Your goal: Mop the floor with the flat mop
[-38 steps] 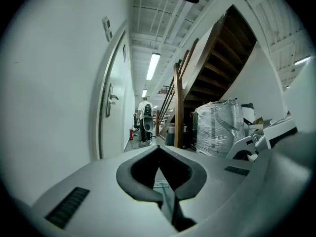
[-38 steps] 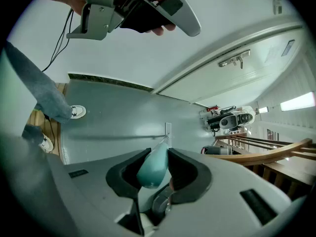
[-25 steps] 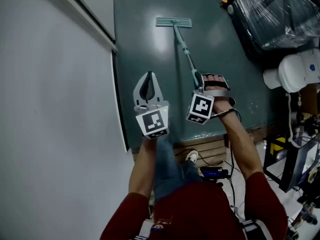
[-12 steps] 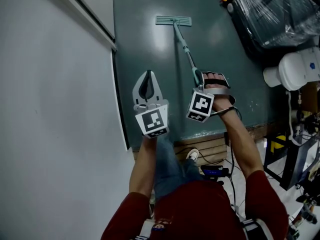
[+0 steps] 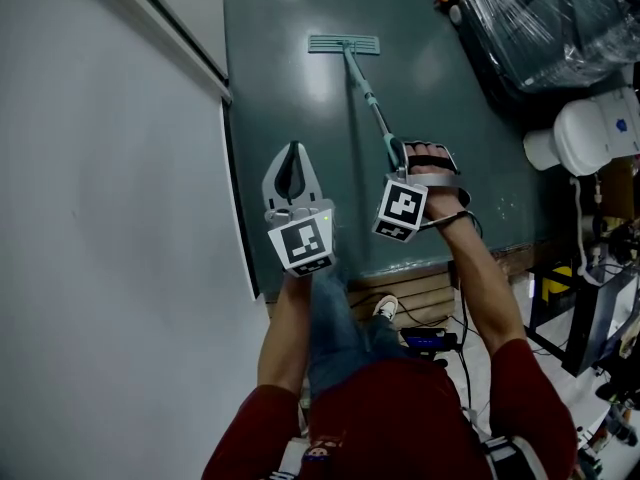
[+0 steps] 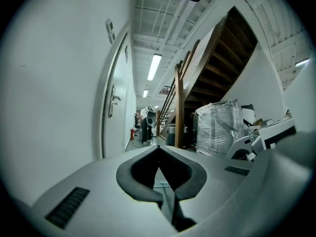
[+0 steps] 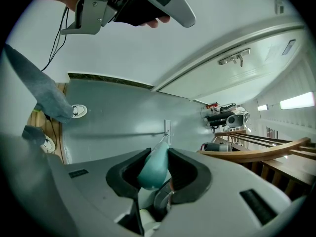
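Looks mid-job, judging by the setup: right gripper (image 7: 159,154) clamps the flat mop handle (image 5: 365,86), mop pad (image 5: 344,43) out on the green floor (image 5: 280,98); left gripper (image 6: 158,148) pinched together, empty.

Head and right views sharing floor (image 5: 290,118)

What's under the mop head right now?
The pale teal flat mop head lies flat on the dark green floor. Only floor shows around its edges. Its underside and the patch of floor it covers are hidden.
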Demonstrator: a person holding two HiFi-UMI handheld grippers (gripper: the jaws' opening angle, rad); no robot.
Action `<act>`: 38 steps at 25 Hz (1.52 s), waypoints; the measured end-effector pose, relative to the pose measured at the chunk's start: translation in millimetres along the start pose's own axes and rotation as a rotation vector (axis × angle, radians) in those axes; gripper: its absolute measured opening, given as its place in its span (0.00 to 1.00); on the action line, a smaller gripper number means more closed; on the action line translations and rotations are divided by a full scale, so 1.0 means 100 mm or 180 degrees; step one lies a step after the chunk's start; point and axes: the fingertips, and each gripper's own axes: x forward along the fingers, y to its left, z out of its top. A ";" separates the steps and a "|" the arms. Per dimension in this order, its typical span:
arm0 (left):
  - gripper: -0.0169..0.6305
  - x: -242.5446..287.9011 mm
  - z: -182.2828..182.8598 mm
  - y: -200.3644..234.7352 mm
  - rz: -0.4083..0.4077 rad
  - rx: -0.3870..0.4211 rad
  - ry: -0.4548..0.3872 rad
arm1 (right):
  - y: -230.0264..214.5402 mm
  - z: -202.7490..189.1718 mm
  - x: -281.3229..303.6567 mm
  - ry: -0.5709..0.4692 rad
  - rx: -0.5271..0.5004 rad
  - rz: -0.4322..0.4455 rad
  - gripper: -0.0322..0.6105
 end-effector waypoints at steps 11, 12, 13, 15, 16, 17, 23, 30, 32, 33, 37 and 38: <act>0.05 -0.39 0.26 -0.22 0.0009 0.0142 -0.0019 | 0.20 -0.19 -0.47 -0.0007 -0.0024 0.0027 0.23; 0.05 -0.44 0.26 -0.25 0.0008 0.0123 -0.0020 | 0.24 -0.22 -0.51 -0.0004 -0.0033 0.0037 0.23; 0.05 -0.49 0.27 -0.29 0.0006 0.0105 -0.0018 | 0.28 -0.25 -0.57 -0.0018 -0.0033 0.0043 0.23; 0.05 -0.60 0.28 -0.37 -0.0007 0.0090 -0.0023 | 0.33 -0.29 -0.69 -0.0067 -0.0011 0.0033 0.23; 0.05 -0.65 0.29 -0.41 -0.0014 0.0097 -0.0029 | 0.36 -0.32 -0.75 -0.0076 -0.0004 0.0027 0.23; 0.05 -0.70 0.32 -0.45 -0.0016 0.0117 -0.0030 | 0.39 -0.35 -0.81 -0.0084 0.0000 0.0020 0.23; 0.05 -1.02 0.49 -0.73 -0.0001 0.0212 -0.0030 | 0.54 -0.56 -1.18 -0.0153 0.0049 0.0007 0.23; 0.05 -1.46 0.48 -0.98 0.0027 0.0244 -0.0027 | 0.80 -0.77 -1.59 -0.0172 0.0030 0.0010 0.23; 0.05 -1.58 0.51 -1.06 0.0039 0.0229 -0.0035 | 0.87 -0.84 -1.72 -0.0184 0.0023 0.0012 0.23; 0.05 -1.65 0.54 -1.11 0.0051 0.0222 -0.0040 | 0.89 -0.88 -1.80 -0.0200 0.0027 0.0013 0.23; 0.05 -1.96 0.61 -1.26 0.0112 0.0211 -0.0057 | 1.08 -1.05 -2.09 -0.0192 0.0026 0.0011 0.23; 0.05 -2.02 0.61 -1.27 0.0117 0.0221 -0.0051 | 1.12 -1.09 -2.14 -0.0175 0.0015 0.0000 0.23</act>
